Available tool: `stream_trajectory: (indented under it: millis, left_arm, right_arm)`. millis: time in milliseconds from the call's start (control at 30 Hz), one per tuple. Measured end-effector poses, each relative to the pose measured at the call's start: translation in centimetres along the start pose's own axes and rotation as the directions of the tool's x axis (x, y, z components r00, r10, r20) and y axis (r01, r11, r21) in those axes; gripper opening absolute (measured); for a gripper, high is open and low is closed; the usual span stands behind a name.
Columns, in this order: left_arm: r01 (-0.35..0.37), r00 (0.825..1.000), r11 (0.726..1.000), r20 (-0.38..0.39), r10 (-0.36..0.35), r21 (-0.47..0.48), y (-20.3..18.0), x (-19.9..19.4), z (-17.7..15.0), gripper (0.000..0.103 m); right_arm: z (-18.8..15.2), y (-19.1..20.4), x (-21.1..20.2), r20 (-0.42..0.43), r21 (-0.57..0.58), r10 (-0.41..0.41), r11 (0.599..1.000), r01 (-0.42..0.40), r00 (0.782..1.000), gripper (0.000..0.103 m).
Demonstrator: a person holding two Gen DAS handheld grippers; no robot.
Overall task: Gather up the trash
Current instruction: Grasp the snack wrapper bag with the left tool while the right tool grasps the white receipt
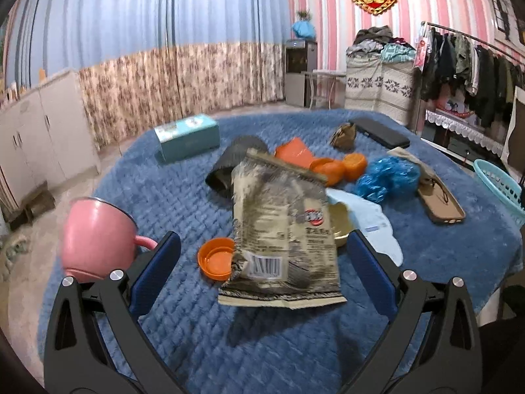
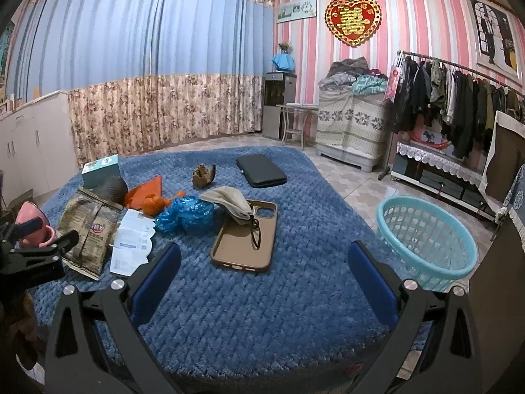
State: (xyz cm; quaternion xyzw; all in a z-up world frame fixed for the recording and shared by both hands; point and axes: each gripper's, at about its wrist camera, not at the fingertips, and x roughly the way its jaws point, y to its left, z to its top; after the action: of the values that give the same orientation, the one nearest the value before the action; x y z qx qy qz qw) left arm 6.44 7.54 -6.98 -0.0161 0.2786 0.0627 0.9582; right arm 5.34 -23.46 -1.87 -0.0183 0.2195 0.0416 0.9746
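A crumpled grey-beige snack bag (image 1: 282,229) lies on the blue blanket, just ahead of my open left gripper (image 1: 262,256), between its fingers but untouched. It also shows in the right wrist view (image 2: 88,229). An orange cap (image 1: 216,257) lies beside it. Orange wrapper pieces (image 1: 315,161), a crumpled blue plastic bag (image 1: 387,177) (image 2: 183,215), a white paper slip (image 2: 133,243) and a brown crumpled wrapper (image 2: 204,174) are scattered further back. My right gripper (image 2: 262,262) is open and empty above bare blanket. The left gripper (image 2: 36,249) shows at the left edge.
A turquoise basket (image 2: 426,239) stands on the floor right of the table. A pink mug (image 1: 95,236), a teal box (image 1: 187,138), a brown phone case (image 2: 246,239) with glasses and a cloth, and a black case (image 2: 261,170) also lie there.
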Motion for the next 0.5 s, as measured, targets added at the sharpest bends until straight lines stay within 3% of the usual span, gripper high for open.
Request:
stream_trajectory:
  millis: [133,233,300,433,500]
  left_arm:
    - [0.052,0.998,0.999,-0.03,-0.053,-0.016,0.4,1.4,0.2,0.094]
    - [0.084,0.995,0.996,-0.045,-0.084,-0.001,0.1,1.9,0.2,0.075]
    - [0.114,0.99,0.993,-0.076,-0.115,-0.011,-0.2,2.5,0.3,0.054]
    - [0.139,0.986,0.989,-0.091,-0.142,-0.046,0.3,2.6,0.3,0.042]
    - [0.139,0.987,0.989,-0.075,-0.142,-0.045,0.5,1.9,0.7,0.029]
  right_arm:
    - [0.0,0.2,0.9,-0.018,0.01,0.012,1.0,-0.012,1.0,0.099]
    - [0.3,0.2,1.4,-0.019,0.023,0.017,1.0,-0.016,1.0,0.099]
    - [0.6,0.6,1.8,-0.027,0.028,0.026,0.999,-0.025,0.999,0.099]
    - [1.1,1.5,2.3,-0.052,0.005,0.006,1.0,-0.005,0.999,0.099]
    - [1.2,2.2,2.2,-0.044,-0.01,-0.004,1.0,0.003,0.999,0.099]
